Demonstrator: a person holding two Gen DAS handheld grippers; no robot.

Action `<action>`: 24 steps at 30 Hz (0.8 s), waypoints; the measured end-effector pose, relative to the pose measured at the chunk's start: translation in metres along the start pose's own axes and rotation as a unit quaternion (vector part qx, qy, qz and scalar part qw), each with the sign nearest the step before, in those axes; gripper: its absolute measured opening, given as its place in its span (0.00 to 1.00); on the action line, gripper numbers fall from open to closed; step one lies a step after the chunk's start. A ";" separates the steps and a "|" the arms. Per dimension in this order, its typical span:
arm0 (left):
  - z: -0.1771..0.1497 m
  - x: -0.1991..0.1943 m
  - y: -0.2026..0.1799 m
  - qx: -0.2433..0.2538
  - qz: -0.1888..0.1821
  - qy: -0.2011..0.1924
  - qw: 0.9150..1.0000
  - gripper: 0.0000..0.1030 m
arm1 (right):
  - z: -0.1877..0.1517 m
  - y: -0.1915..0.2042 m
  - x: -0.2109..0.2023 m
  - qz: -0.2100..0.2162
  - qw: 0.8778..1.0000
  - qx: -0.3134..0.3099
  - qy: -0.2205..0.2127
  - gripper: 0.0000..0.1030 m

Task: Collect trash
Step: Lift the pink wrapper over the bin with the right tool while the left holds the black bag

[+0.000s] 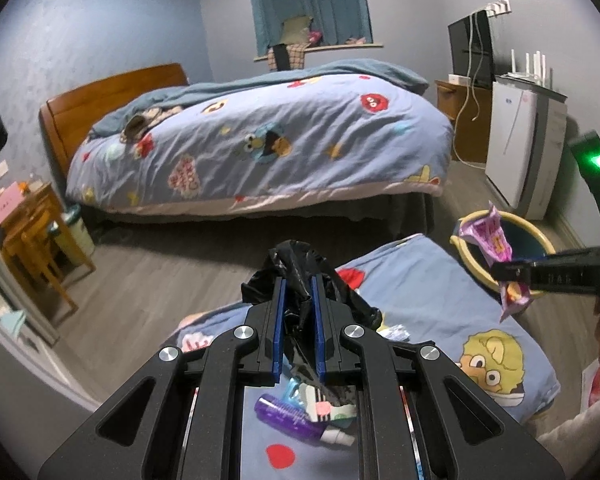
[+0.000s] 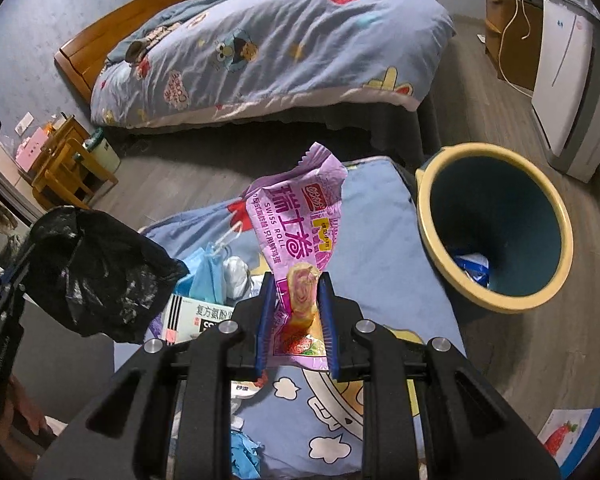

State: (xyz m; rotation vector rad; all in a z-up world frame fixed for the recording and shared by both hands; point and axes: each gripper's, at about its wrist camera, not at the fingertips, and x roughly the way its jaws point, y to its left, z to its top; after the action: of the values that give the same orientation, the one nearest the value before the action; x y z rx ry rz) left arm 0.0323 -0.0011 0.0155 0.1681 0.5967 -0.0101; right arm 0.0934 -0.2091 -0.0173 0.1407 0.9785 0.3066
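**Bedroom litter lifted toward the bin**

Bedroom floor and a cartoon-print cushion (image 2: 380, 280) were seen strewn with litter. A pink wrapper (image 2: 296, 240), marked "SWISS ROLL", was pinched in the right hand-held gripper (image 2: 296, 320); a black bag (image 1: 300, 272) was clamped by the left hand-held gripper (image 1: 298, 320). Release was judged best directly over the bin (image 2: 428, 216).

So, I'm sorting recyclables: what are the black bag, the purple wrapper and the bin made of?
Black bag: thin glossy plastic film, crinkled with highlights. Purple wrapper: printed plastic film with a serrated end, probably. Bin: looks like smooth moulded plastic, cream rim, dark teal inside.
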 end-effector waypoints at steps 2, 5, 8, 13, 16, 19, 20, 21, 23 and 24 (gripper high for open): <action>0.002 -0.001 -0.005 0.006 -0.002 -0.005 1.000 0.13 | 0.005 -0.003 -0.007 0.001 1.000 -0.002 -0.006 0.21; 0.005 -0.003 -0.011 0.012 -0.007 -0.010 1.000 0.13 | 0.016 -0.008 -0.017 0.001 1.000 -0.010 -0.016 0.21; 0.008 -0.003 -0.017 0.015 -0.014 -0.015 1.000 0.13 | 0.027 -0.019 -0.027 -0.004 0.999 -0.018 -0.027 0.21; 0.013 0.001 -0.029 0.015 -0.033 -0.014 0.999 0.13 | 0.044 -0.053 -0.030 -0.018 0.999 0.001 -0.035 0.21; 0.016 0.004 -0.039 0.016 -0.048 -0.012 0.999 0.13 | 0.051 -0.075 -0.027 -0.025 0.999 0.017 -0.035 0.21; 0.020 0.009 -0.051 0.019 -0.066 -0.004 0.998 0.13 | 0.057 -0.094 -0.022 -0.041 0.998 0.018 -0.031 0.21; 0.022 0.011 -0.056 0.020 -0.075 -0.001 0.997 0.13 | 0.059 -0.100 -0.020 -0.050 0.998 0.017 -0.030 0.21; 0.023 0.011 -0.059 0.021 -0.078 -0.002 0.997 0.13 | 0.060 -0.106 -0.019 -0.058 0.998 0.016 -0.028 0.21; 0.025 0.014 -0.068 0.024 -0.087 0.001 0.996 0.13 | 0.060 -0.121 -0.013 -0.067 0.997 0.027 -0.023 0.21; 0.025 0.016 -0.072 0.022 -0.093 0.005 0.995 0.13 | 0.060 -0.128 -0.010 -0.066 0.997 0.038 -0.020 0.21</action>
State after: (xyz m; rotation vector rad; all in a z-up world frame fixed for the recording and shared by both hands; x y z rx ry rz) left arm 0.0554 -0.0755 0.0154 0.1549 0.6218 -0.2038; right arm 0.1628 -0.3323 -0.0084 0.1496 0.9560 0.1458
